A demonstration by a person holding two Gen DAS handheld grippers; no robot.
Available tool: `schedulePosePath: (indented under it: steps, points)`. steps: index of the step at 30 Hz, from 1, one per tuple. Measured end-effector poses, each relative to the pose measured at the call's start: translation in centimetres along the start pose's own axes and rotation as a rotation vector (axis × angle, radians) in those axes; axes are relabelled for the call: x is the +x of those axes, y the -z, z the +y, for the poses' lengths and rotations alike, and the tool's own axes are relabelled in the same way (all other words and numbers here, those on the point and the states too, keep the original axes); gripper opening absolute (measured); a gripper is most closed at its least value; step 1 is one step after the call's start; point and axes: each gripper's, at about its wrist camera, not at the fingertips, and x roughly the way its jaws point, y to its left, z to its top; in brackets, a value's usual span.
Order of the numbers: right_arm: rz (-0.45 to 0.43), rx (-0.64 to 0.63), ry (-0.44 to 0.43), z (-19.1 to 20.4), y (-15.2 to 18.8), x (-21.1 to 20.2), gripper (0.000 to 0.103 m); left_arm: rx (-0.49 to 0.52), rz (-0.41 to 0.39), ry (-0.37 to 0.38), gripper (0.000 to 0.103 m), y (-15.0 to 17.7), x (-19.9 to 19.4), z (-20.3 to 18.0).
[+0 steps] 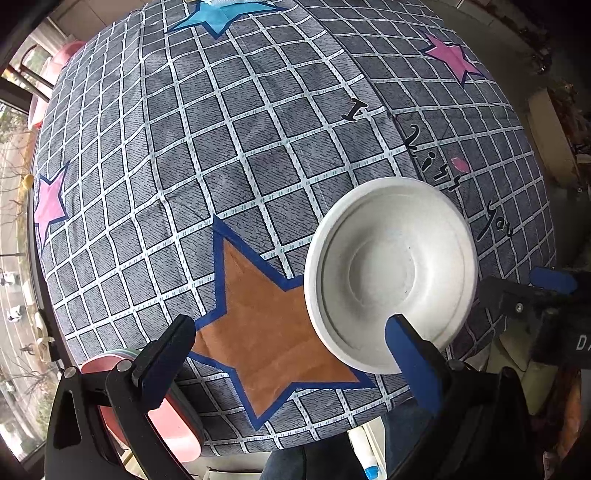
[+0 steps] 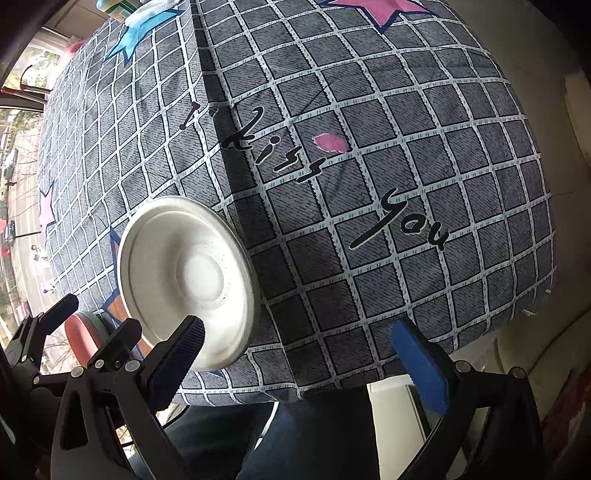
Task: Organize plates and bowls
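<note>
Plate (image 1: 391, 273), white and stiff, lies on the cloth (image 1: 229, 147) just ahead of the left claw (image 1: 291, 354) and left of the right claw (image 2: 299, 354). Both gape, empty. Probably slick and breakable; pinch its rim.

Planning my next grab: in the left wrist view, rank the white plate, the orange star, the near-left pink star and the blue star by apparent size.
1. White plate and orange star: alike, not ranked.
2. Pink star and blue star: much smaller and alike; the blue one is far off and cut by the frame.
</note>
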Motion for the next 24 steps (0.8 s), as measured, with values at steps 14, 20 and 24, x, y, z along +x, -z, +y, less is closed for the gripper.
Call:
schedulePosePath:
  steps: [14, 20, 24]
  points:
    - [0.029, -0.016, 0.013, 0.2, -0.5, 1.5, 0.102, -0.044, 0.029, -0.03, 0.103, 0.0, 2.0, 0.4]
    - [0.043, -0.026, 0.028, 0.7, -1.0, 3.0, 0.102, -0.106, 0.052, -0.043, 0.103, -0.2, 3.9, 1.3]
    - [0.055, -0.046, 0.033, 1.5, -1.6, 4.4, 0.102, -0.138, 0.063, -0.049, 0.103, -0.5, 5.4, 1.6]
